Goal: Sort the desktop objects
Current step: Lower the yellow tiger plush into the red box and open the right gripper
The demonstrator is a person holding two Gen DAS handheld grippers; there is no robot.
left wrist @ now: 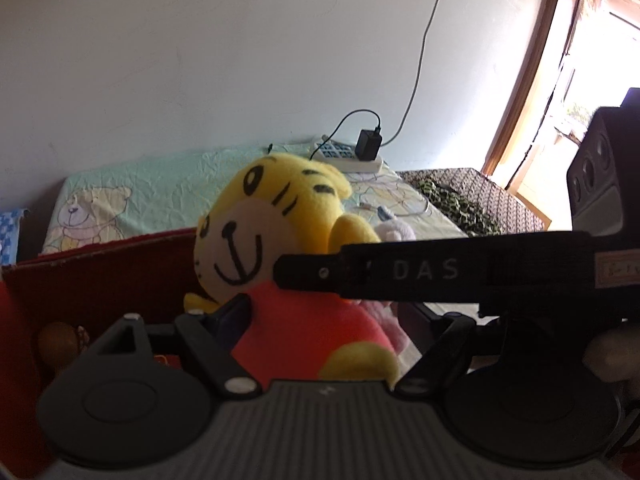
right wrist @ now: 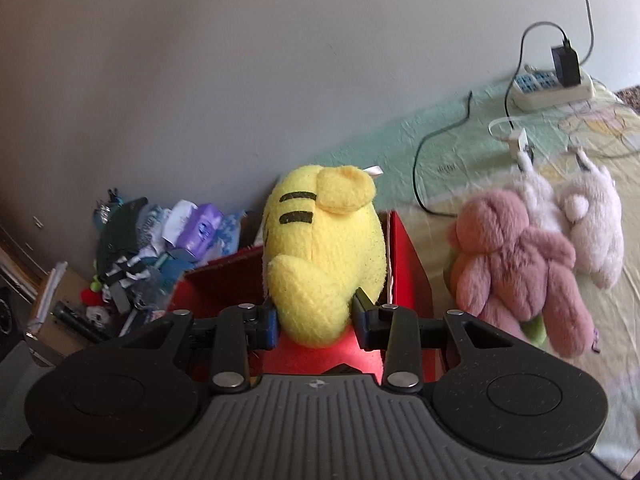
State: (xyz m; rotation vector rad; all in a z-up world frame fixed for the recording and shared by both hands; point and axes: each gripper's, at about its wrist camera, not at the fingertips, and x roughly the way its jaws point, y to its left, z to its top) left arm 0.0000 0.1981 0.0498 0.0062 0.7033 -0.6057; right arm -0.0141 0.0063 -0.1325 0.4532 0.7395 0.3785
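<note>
A yellow tiger plush (right wrist: 324,256) in a red shirt sits clamped in my right gripper (right wrist: 316,326), held over the open red box (right wrist: 408,256). In the left wrist view the tiger's smiling face (left wrist: 256,220) looks toward me, framed between the fingers of my left gripper (left wrist: 324,312), which stand apart, and crossed by the black bar of the other gripper (left wrist: 420,272). Beside the box, a pink plush (right wrist: 520,268) and a white plush (right wrist: 596,216) lie on the pastel sheet covering the table (right wrist: 460,152). A white power strip (right wrist: 552,88) with a black charger sits against the wall. A heap of clutter (right wrist: 152,248) crowds the left corner.
</note>
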